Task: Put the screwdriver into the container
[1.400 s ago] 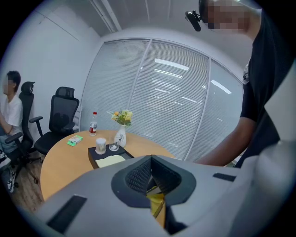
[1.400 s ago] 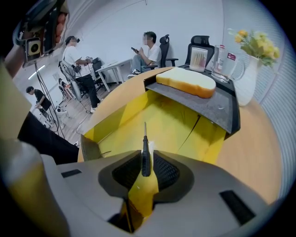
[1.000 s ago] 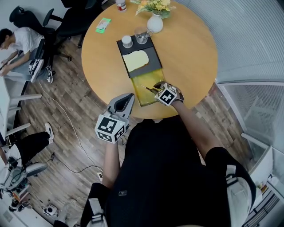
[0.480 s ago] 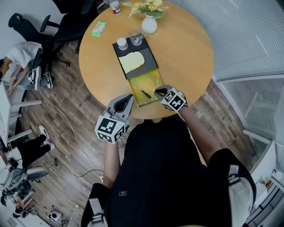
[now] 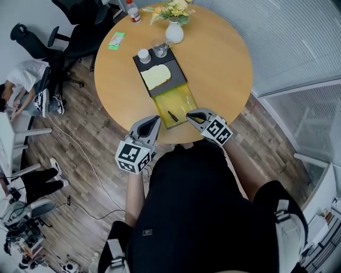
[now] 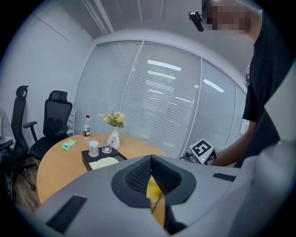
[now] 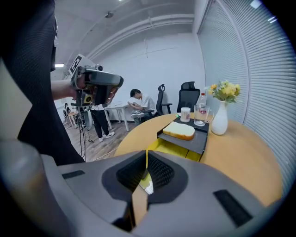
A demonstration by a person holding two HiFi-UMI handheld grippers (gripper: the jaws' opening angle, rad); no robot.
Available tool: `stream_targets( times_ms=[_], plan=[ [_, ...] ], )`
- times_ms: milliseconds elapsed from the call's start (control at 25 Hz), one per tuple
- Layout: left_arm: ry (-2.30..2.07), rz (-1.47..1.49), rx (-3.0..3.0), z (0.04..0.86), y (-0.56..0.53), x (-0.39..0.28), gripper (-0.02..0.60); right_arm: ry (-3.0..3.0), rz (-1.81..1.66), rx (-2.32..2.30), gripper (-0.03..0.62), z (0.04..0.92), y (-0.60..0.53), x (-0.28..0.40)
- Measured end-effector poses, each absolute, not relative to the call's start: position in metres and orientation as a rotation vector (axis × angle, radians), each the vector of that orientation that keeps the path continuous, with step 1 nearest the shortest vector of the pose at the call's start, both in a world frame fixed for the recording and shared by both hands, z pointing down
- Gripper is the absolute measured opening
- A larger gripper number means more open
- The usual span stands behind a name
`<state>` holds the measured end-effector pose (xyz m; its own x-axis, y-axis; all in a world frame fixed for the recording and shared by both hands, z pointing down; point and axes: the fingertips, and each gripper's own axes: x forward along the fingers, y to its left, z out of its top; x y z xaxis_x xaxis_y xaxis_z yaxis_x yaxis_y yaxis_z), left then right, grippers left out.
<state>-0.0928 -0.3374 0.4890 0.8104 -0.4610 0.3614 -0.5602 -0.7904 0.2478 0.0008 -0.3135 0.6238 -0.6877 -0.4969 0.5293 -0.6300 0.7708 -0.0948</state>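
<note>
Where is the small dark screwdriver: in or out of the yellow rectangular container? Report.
In: the small dark screwdriver lies flat on the yellow rectangular container's floor.

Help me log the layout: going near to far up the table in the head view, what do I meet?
Screwdriver in the yellow container → bread slice on the black tray → glass → white vase → bottle.

I count two grippers, left gripper [image 5: 156,119] and right gripper [image 5: 190,114], one table [image 5: 224,69], one screwdriver [image 5: 172,115], one container [image 5: 184,101], one tray [image 5: 176,74], one bread slice [image 5: 155,76], one glass [image 5: 160,48], one cup [image 5: 144,55], one vase [image 5: 174,33], one bottle [image 5: 133,10], one green box [image 5: 116,40], two chairs [image 5: 88,26]
</note>
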Motion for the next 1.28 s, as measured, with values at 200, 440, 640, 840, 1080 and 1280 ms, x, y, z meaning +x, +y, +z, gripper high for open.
stream_targets(
  times_ms=[200,440,640,840,1080,1280],
  plan=[
    [-0.766,0.402,2.655,0.492,-0.328,-0.096,0.003,-2.467,0.416,0.859,0.012,0.613,-0.304,0.002],
    [-0.752,0.392,2.662,0.493,-0.315,-0.099,0.003,-2.472,0.41,0.916,0.012,0.601,-0.295,0.005],
    [-0.733,0.394,2.665,0.493,-0.307,-0.1,0.003,-2.458,0.397,0.96,0.012,0.597,-0.29,0.007],
    [-0.73,0.396,2.669,0.494,-0.302,-0.104,0.003,-2.439,0.382,0.967,0.012,0.596,-0.283,0.005],
    [-0.735,0.395,2.671,0.493,-0.295,-0.11,0.003,-2.446,0.34,0.948,0.012,0.593,-0.275,-0.005],
    [-0.725,0.399,2.678,0.494,-0.292,-0.112,0.003,-2.435,0.329,0.929,0.012,0.592,-0.271,-0.007]
  ],
)
